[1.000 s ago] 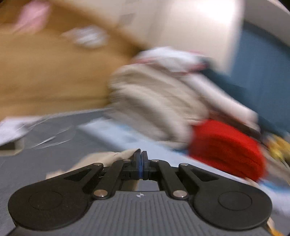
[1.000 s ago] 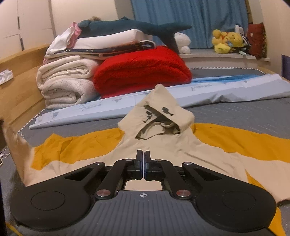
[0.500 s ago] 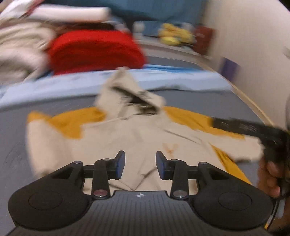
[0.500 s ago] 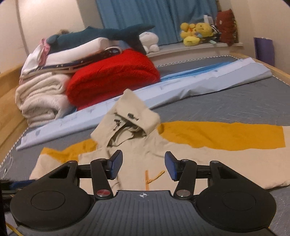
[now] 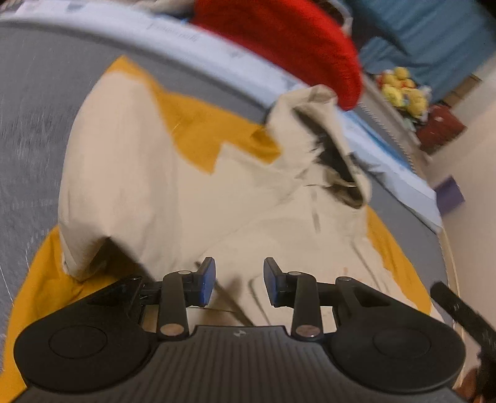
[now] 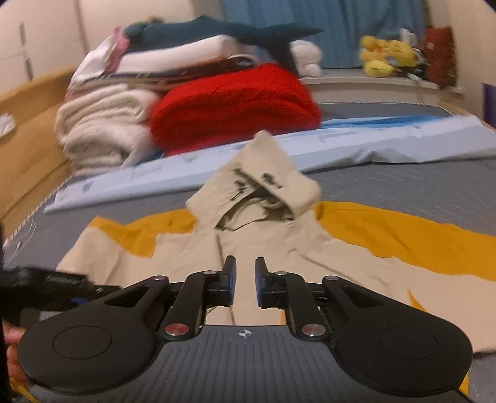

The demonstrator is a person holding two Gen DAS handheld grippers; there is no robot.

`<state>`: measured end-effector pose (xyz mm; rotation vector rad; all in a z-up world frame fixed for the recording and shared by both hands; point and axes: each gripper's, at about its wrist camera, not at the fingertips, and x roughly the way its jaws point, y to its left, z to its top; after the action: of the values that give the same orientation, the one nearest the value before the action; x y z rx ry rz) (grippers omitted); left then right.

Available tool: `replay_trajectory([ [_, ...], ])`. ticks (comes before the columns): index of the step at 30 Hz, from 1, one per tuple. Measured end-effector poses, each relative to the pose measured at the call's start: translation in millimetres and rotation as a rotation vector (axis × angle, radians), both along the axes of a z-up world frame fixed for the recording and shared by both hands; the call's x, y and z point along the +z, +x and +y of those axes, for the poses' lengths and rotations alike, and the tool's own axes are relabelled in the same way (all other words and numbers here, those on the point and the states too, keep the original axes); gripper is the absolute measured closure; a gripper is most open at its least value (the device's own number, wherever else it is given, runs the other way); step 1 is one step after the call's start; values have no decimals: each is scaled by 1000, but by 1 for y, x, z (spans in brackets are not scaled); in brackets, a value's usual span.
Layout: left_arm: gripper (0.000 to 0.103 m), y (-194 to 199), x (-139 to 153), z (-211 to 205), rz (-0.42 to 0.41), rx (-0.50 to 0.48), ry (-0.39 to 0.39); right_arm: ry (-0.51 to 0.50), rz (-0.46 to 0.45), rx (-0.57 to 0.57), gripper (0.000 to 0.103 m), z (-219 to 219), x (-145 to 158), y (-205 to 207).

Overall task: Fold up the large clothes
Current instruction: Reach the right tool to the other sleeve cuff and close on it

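Beige and mustard cloth covers most of both views: a hoodie lies spread on the grey bed, front side up, with its hood pointing toward the far end. In the right wrist view one sleeve stretches flat to the right. In the left wrist view the other sleeve is folded in over the body and makes a raised hump, with a dark gap under its near edge.

The left gripper points steeply down at the chest of the hoodie. Its jaws stand moderately apart and have just been closing a little; nothing is between them, only the cloth below. The right gripper is over the lower middle of the hoodie. Its jaws have just been closing and now leave a narrow gap, also with nothing pinched between them. At the left edge of the right wrist view the left gripper shows as a dark blurred shape, with part of a hand behind it.

Beyond the hood lie a light blue sheet, a red blanket, a pile of folded bedding and yellow plush toys before a blue curtain.
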<state>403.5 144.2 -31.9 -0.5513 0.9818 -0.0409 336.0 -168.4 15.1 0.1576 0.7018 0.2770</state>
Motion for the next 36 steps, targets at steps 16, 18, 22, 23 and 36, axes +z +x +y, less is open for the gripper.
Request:
replay_trajectory([
  [16, 97, 20, -25, 6, 23, 46, -119, -132, 13, 307, 56, 64, -19, 0],
  [18, 99, 19, -6, 3, -72, -12, -129, -159, 9, 342, 49, 70, -21, -2],
  [22, 100, 15, 22, -6, -233, -126, -178, -229, -16, 404, 43, 84, -25, -9],
  [23, 100, 14, 27, -9, -263, -152, -193, -246, -20, 417, 42, 88, -27, -11],
  [36, 97, -3, 54, -37, -382, -338, -234, -419, -145, 384, 86, 100, -30, -17],
])
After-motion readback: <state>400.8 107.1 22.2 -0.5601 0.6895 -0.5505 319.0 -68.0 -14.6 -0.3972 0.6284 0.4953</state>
